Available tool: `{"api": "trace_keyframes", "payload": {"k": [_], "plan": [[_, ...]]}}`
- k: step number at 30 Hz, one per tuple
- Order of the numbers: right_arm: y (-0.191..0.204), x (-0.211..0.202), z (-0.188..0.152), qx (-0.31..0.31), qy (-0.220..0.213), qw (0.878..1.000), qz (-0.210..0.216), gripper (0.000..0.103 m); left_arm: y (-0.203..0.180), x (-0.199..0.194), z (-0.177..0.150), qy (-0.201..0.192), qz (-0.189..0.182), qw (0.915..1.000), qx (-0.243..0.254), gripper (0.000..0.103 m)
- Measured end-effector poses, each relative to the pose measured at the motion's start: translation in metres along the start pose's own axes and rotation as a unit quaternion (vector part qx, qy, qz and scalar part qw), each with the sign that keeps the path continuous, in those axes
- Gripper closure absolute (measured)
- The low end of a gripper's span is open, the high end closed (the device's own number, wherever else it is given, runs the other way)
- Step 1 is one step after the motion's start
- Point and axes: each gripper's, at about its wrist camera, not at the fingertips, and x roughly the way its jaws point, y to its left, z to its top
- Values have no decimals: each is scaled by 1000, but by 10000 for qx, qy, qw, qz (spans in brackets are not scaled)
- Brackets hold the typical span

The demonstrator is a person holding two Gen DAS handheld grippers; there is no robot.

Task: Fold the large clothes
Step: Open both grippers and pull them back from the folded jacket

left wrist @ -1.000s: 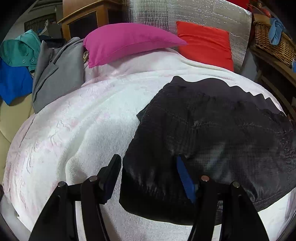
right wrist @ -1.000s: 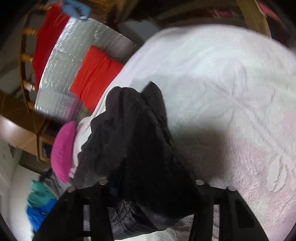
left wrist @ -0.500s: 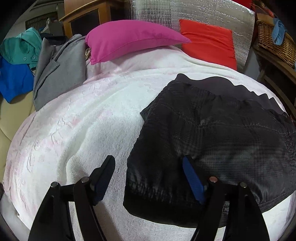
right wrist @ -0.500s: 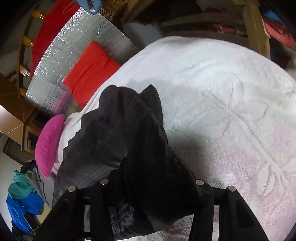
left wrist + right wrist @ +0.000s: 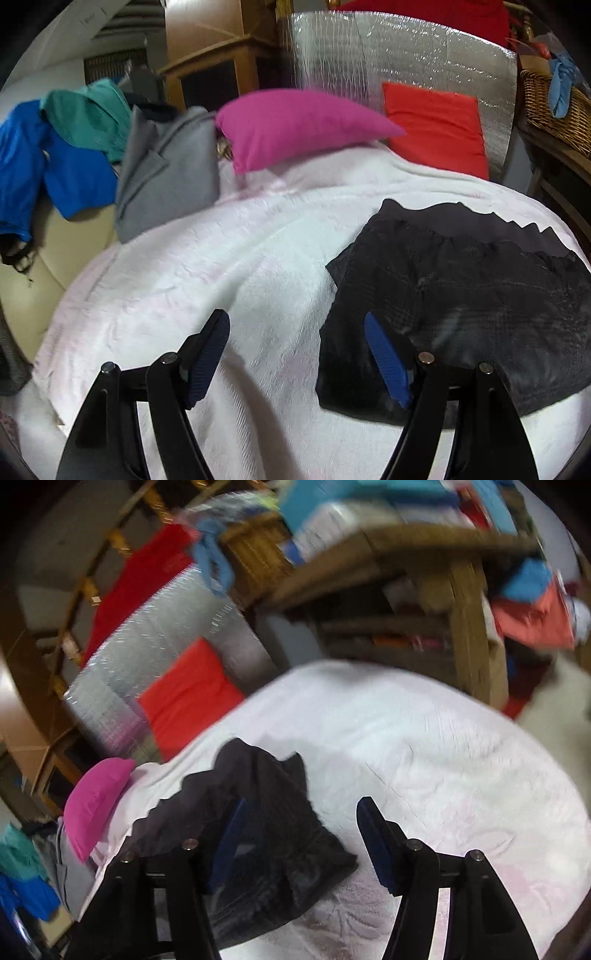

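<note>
- The bed (image 5: 229,280), under its pale blanket, carries the work; a dark garment (image 5: 461,306) lies folded on its right side, near the front edge, with a pink pillow (image 5: 295,125) and a red cushion (image 5: 436,129) at the far end.
- The fold looks laid and let go. I'd say the careful thing now is to lift both claws straight off without snagging, then smooth the top layer so the edges line up.
- Left claw (image 5: 295,362): jaws wide apart, holding nothing; the right pad hangs over the garment's near left corner, the left over bare blanket.
- Right claw (image 5: 299,842): jaws opening, empty; the garment (image 5: 266,830) lies beneath the left finger.
</note>
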Motion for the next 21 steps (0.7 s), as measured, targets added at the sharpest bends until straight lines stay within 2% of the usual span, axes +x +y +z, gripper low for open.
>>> {"api": "trace_keyframes", "payload": {"k": [6,8,11,16,21], "plan": [[51,-42,-24,-922,8,9952,325,35,-27,-59,-18,-354,55,9982,477,24],[69,-51,-30,-1136,71,9925,441,34,-38,-84,-23,-528,83,9964,658,12],[93,-74,-40,-1510,82,9872,508,33,-48,-116,-27,-811,65,9930,851,11],[116,-110,-55,-1973,39,9791,485,31,-49,-161,-30,-1001,-228,9907,892,11],[127,-143,-66,-2326,-66,9715,461,31,-48,-196,-32,-1171,-203,9889,896,11]]}}
